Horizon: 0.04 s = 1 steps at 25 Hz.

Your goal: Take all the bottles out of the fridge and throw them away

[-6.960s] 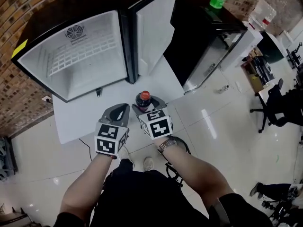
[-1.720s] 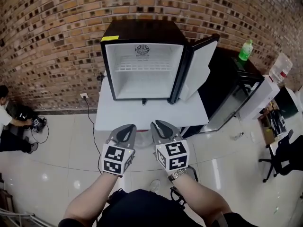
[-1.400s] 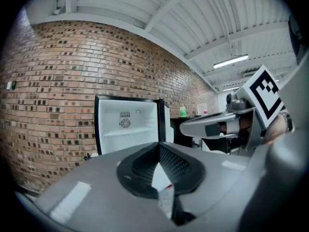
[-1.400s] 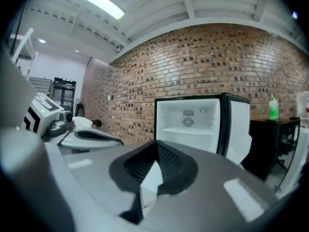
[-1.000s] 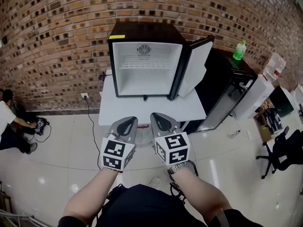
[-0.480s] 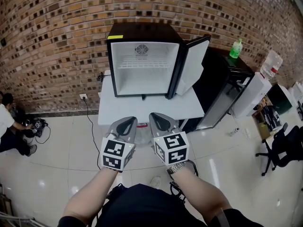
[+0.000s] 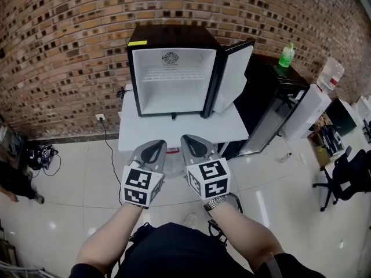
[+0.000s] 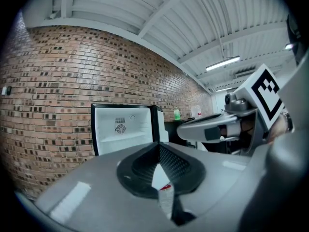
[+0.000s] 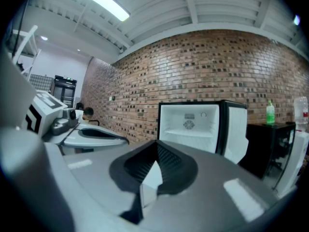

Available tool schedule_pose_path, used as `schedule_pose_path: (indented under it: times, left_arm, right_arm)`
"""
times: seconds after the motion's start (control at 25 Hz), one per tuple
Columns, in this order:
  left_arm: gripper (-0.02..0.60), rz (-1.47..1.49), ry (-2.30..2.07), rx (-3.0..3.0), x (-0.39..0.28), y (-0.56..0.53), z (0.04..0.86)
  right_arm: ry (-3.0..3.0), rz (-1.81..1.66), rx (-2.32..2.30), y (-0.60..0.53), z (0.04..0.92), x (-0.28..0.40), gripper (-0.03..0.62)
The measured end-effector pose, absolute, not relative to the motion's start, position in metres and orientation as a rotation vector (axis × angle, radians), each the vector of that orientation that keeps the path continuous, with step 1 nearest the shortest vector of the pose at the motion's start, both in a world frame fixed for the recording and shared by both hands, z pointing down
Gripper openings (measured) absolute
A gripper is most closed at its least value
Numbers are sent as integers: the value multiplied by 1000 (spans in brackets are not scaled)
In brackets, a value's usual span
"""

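We have backed away from the fridge [image 7: 171, 77] on its table [image 7: 174, 133]; left tongs [image 7: 153, 147] and right tongs [image 7: 190, 142] are both pressed together, empty, side by side before it.

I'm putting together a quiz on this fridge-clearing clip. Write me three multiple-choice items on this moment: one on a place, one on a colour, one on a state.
1. Where does the fridge stand?
A. on the white table
B. on the floor
C. on a wooden shelf

2. What colour is the bottle on the black cabinet?
A. red
B. green
C. blue

3. How is the fridge's door?
A. shut
B. open
C. taken off

Answers:
1 A: the head view shows the fridge on the table top, in front of the brick wall.
2 B: the bottle is bright green against the dark cabinet top.
3 B: the door is swung out to the right, so the bare white inside shows.
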<state>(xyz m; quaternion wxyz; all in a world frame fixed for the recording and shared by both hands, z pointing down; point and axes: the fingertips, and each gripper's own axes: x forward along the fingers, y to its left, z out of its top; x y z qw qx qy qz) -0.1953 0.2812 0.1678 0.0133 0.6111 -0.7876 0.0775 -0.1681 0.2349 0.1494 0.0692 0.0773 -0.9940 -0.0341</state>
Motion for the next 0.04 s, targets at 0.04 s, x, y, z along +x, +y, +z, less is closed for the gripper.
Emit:
schedule_pose_path:
  times: [0.04]
  left_arm:
    - [3,243,-2454,1906,-195,281,167]
  right_arm:
    - [-2992,-103,233,235,149,-168,2]
